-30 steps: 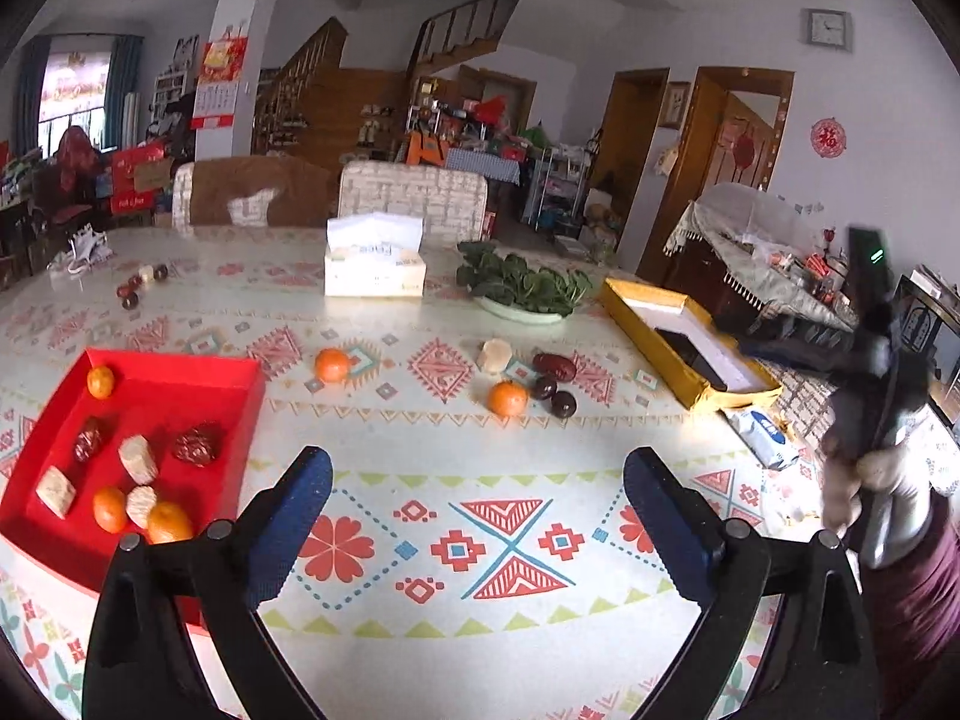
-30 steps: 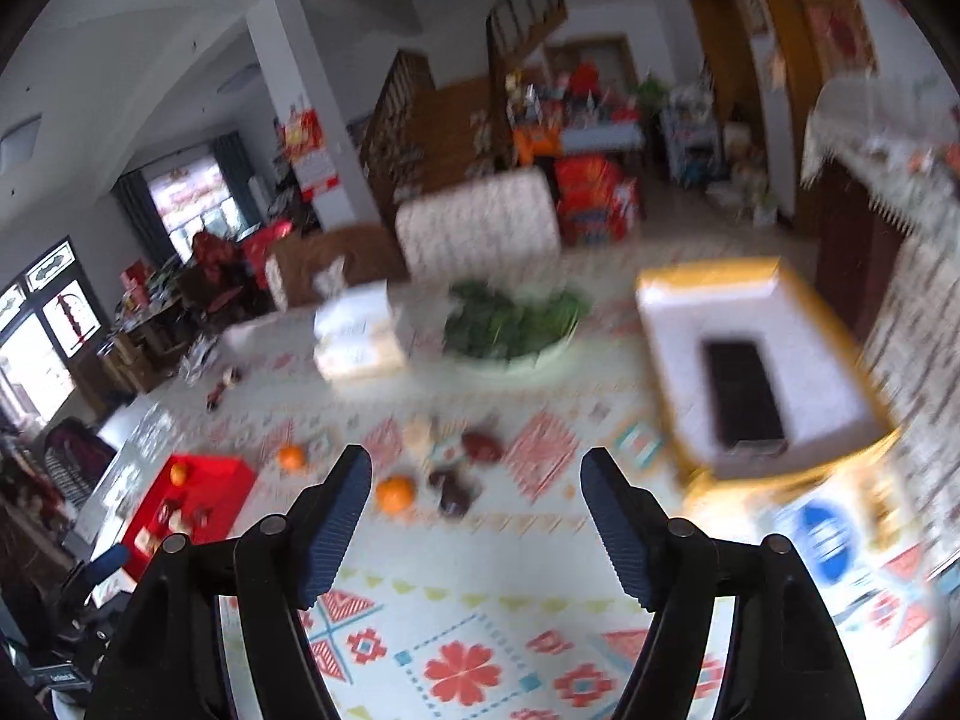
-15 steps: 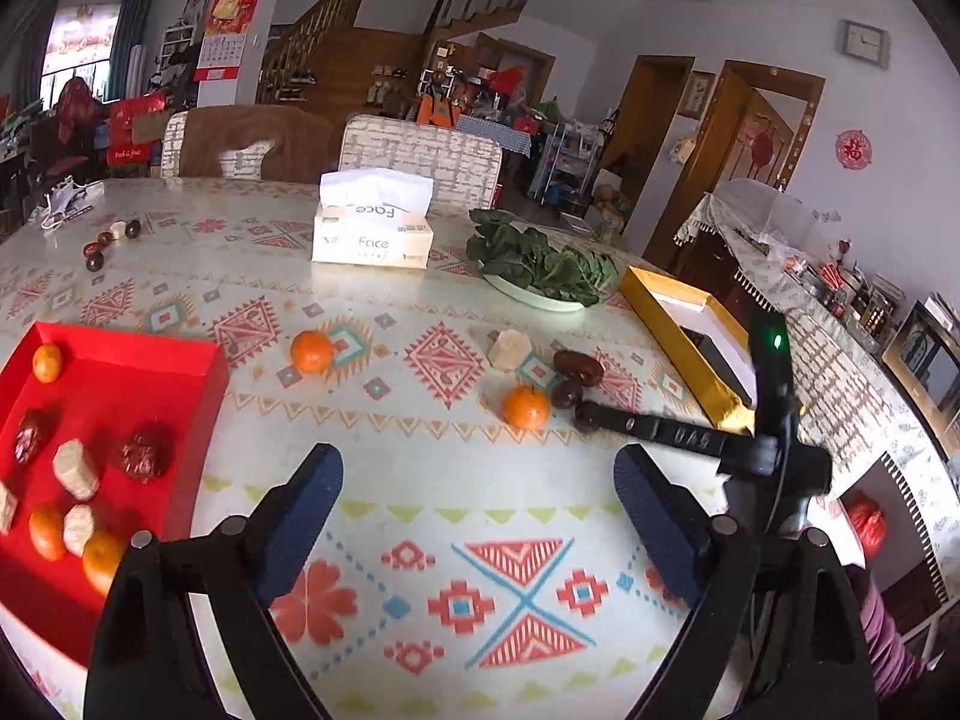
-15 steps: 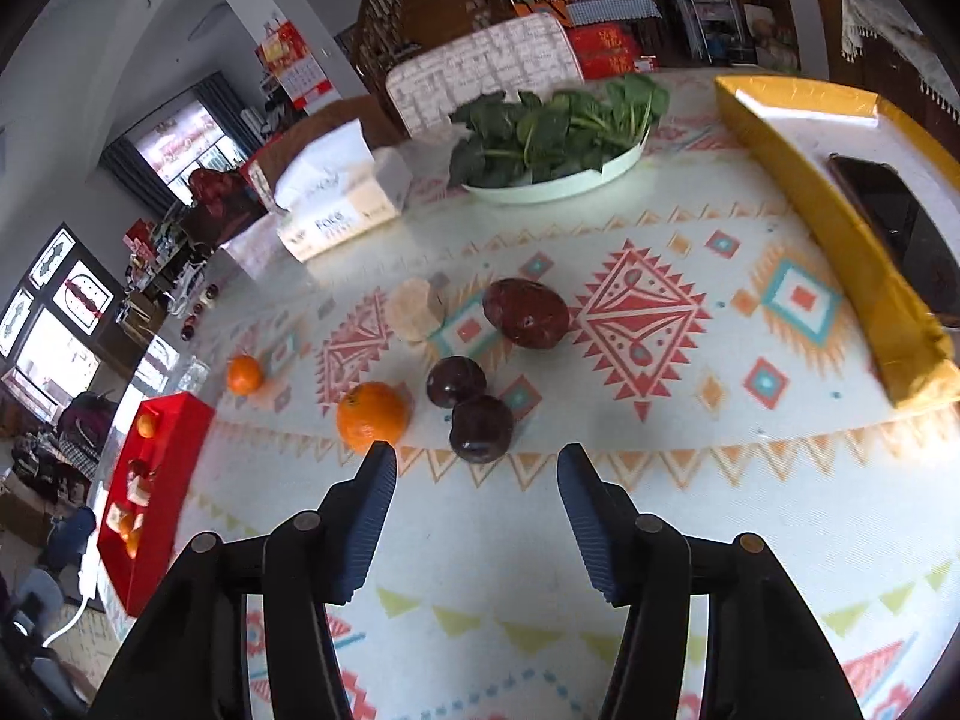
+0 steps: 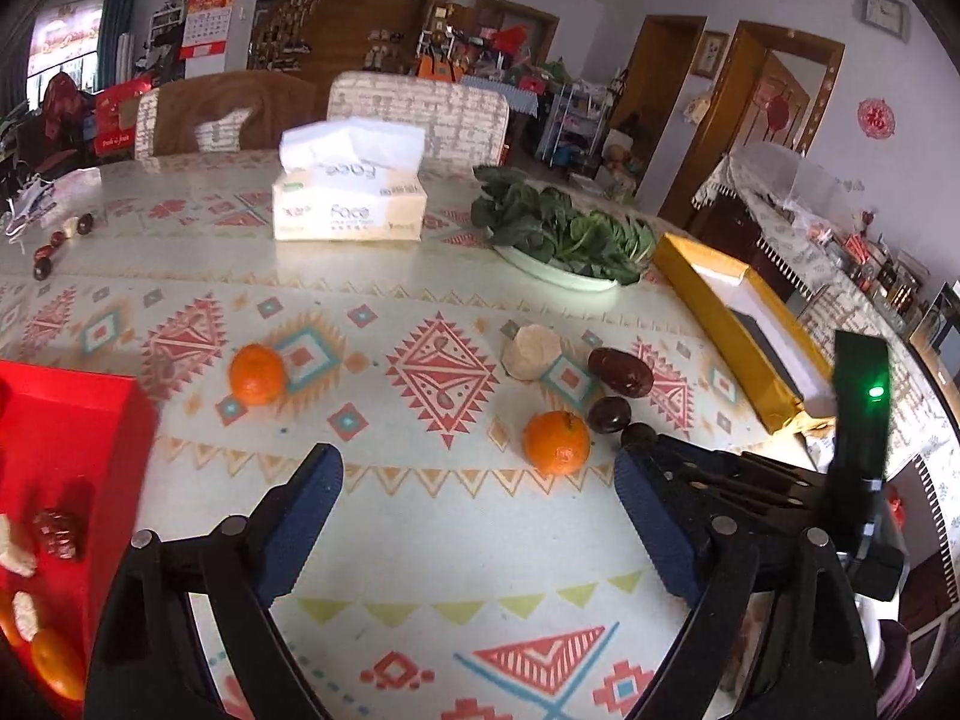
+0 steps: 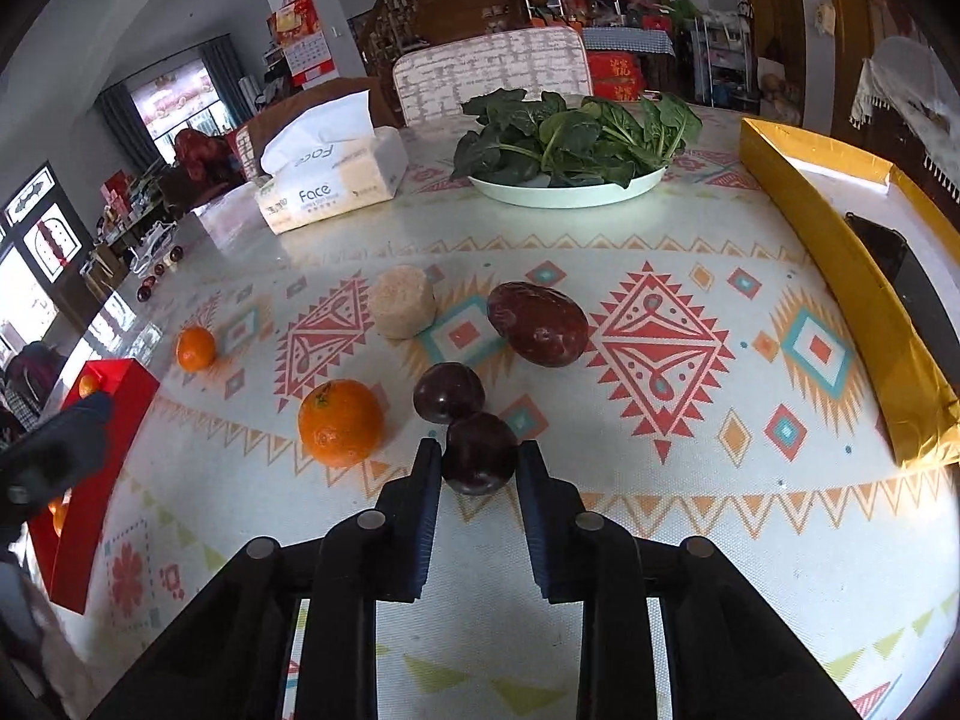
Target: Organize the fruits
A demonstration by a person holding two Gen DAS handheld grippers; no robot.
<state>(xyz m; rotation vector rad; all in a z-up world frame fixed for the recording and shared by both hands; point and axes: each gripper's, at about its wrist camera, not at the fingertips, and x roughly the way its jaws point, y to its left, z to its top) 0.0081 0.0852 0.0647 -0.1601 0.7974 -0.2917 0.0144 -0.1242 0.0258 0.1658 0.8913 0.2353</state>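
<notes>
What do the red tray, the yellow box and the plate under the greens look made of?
Red tray: probably matte cardboard, with flat folded walls. Yellow box: likely card wrapped in shiny gold foil, creased at its corner. Plate: glossy pale ceramic or melamine; cannot tell which.

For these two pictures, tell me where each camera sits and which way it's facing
Left wrist: on the open left gripper, looking across the table; the right gripper enters at right.
Right wrist: on the right gripper, angled down, jaws closing around a dark plum.
Shared: orange, red tray, tissue box.
</notes>
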